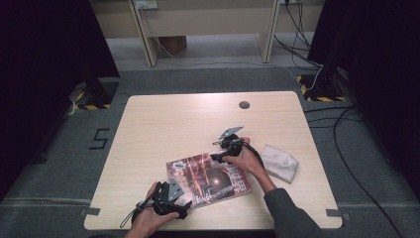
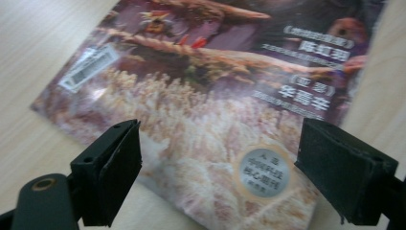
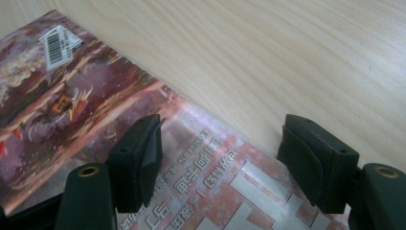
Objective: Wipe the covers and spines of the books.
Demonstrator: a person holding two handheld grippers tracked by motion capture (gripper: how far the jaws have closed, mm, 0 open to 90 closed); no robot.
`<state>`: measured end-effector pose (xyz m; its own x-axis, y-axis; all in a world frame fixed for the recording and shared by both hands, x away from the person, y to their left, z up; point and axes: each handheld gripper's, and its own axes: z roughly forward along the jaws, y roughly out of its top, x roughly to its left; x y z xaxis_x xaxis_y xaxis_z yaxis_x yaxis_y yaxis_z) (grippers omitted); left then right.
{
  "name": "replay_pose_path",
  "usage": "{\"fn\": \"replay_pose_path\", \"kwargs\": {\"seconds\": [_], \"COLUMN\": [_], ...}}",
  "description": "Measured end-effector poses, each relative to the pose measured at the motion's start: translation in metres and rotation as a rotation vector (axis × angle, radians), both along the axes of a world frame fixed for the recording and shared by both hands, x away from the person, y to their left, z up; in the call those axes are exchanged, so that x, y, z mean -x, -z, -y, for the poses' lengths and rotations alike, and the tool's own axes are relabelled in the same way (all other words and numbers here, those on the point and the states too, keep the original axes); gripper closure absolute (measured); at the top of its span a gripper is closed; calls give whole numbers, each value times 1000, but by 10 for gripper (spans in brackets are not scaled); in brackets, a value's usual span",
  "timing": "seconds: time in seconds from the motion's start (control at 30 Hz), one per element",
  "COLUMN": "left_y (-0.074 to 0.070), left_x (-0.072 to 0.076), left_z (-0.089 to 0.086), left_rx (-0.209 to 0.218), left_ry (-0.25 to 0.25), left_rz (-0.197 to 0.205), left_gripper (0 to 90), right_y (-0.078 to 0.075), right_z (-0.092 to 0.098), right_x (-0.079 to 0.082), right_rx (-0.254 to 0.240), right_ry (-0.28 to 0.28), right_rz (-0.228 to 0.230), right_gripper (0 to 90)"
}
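Magazine first: a thin, glossy magazine [image 1: 208, 177] with a reddish-purple illustrated cover lies flat on the pale wooden table [image 1: 163, 124], toward the near edge and a little right of centre. Its long axis runs slantwise, from the near left up toward the far right, as we see from the high view.

We hold a black two-jaw gripper in each hand, one at either end of it. Our left gripper [image 1: 171, 198] sits at the near left corner; in the left gripper view its jaws stand wide apart, hovering over the cover [image 2: 206, 120] with nothing pinched between them. Our right gripper [image 1: 223, 153] rests over the far right edge, and in the right gripper view its jaws are also spread wide — they straddle the cover's edge [image 3: 210, 177] where it meets bare wood, pressing on nothing.

Both grippers are about equally near, so either could take hold; we judge the right one is better placed over an edge to lift a page.

A crumpled white cloth [image 1: 280, 162] lies just right of our right hand, apart from the magazine. Beyond the table we see grey carpet, black cables and pale furniture legs — dark curtains close both sides.
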<state>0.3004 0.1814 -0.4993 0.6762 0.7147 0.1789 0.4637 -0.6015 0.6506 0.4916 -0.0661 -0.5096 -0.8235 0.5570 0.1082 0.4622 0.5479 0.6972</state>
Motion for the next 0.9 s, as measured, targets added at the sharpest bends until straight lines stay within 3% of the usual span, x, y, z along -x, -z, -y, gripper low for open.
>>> {"fn": "replay_pose_path", "kwargs": {"seconds": [0.33, 0.37, 0.47, 0.53, 0.73, 0.8, 0.9], "left_y": [-2, -3, -6, -7, 1, 2, 3], "left_x": [-22, -21, -11, -2, 4, 3, 0], "left_z": [-9, -8, -5, -1, 5, 3, 4], "left_rx": [-59, -60, 18, 33, 7, 11, -18], "left_ry": [-51, -44, -21, 12, 45, 39, 22], "left_rz": [36, 34, -17, -30, -50, -58, -41], "left_gripper": [142, 158, 147, 149, 142, 136, 74], "right_y": [-3, -4, -4, -3, -4, -4, -5], "right_z": [25, 26, 29, 30, 30, 29, 30], "right_x": [30, 32, 39, 40, 40, 41, 42], "right_rx": [44, 50, 54, 52, 57, 62, 65], "right_ry": [5, 9, 14, 11, 12, 13, 12], "right_rz": [26, 30, 43, 46, 47, 49, 43], "right_gripper": [315, 315, 315, 315, 315, 315, 314]}}
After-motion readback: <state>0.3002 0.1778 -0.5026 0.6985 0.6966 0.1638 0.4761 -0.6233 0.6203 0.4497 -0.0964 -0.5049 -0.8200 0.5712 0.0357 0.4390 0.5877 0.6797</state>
